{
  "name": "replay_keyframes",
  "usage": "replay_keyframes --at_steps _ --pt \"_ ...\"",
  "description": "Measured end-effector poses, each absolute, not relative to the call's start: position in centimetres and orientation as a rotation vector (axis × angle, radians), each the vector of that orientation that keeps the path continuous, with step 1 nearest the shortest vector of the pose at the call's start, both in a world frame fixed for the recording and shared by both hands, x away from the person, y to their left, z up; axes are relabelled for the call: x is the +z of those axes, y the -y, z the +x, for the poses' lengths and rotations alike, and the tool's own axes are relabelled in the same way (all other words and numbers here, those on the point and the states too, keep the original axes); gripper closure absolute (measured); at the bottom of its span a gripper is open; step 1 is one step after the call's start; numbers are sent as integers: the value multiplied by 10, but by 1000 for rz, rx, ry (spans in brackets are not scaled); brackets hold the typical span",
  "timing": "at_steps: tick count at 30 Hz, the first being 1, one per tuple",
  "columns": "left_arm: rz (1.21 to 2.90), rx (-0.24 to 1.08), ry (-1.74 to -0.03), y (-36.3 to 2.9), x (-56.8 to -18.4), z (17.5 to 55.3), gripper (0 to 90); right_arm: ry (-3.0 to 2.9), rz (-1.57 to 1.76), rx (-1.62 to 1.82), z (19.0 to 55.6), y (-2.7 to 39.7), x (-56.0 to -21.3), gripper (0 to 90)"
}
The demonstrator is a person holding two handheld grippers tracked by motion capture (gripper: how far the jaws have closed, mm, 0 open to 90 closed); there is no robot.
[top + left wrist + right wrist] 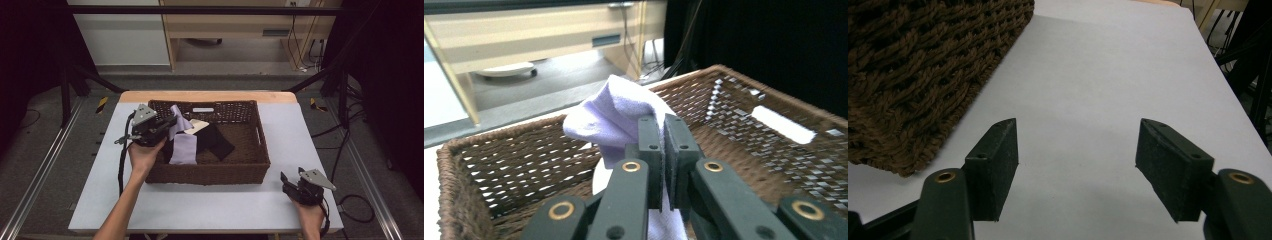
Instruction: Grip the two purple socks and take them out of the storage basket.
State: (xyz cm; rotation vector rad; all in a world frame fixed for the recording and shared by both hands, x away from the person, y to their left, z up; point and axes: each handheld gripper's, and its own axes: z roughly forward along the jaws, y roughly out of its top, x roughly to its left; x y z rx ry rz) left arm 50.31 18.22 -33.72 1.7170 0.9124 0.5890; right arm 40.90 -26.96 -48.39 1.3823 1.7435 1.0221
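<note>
A brown wicker basket (260, 150) stands in the middle of the table. My left gripper (172, 124) hovers over its left part, shut on a lavender cloth (183, 145) that hangs from the jaws down into the basket. In the left gripper view the cloth (619, 107) bunches over the closed jaws of the left gripper (663, 135), with the basket wall (514, 160) behind. A black cloth (216, 140) and a cream cloth (198, 126) lie in the basket. My right gripper (291, 181) rests at the table's front right, open and empty; its jaws stand wide apart in the right gripper view (1075, 150).
The white table top (210, 205) runs around the basket, with a wooden strip along its far edge (207, 96). The basket's corner (923, 75) lies just left of the right gripper. Black frame posts and cables stand at both sides of the table.
</note>
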Motion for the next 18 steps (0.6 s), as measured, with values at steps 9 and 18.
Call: replay_keyframes --at_steps 9,18 --pt "1713 547 -825 -185 -315 464 863 -1738 1383 1030 408 271 -484 360" --pt "1729 526 -731 -183 -304 431 862 -1738 1377 1037 408 270 -484 394"
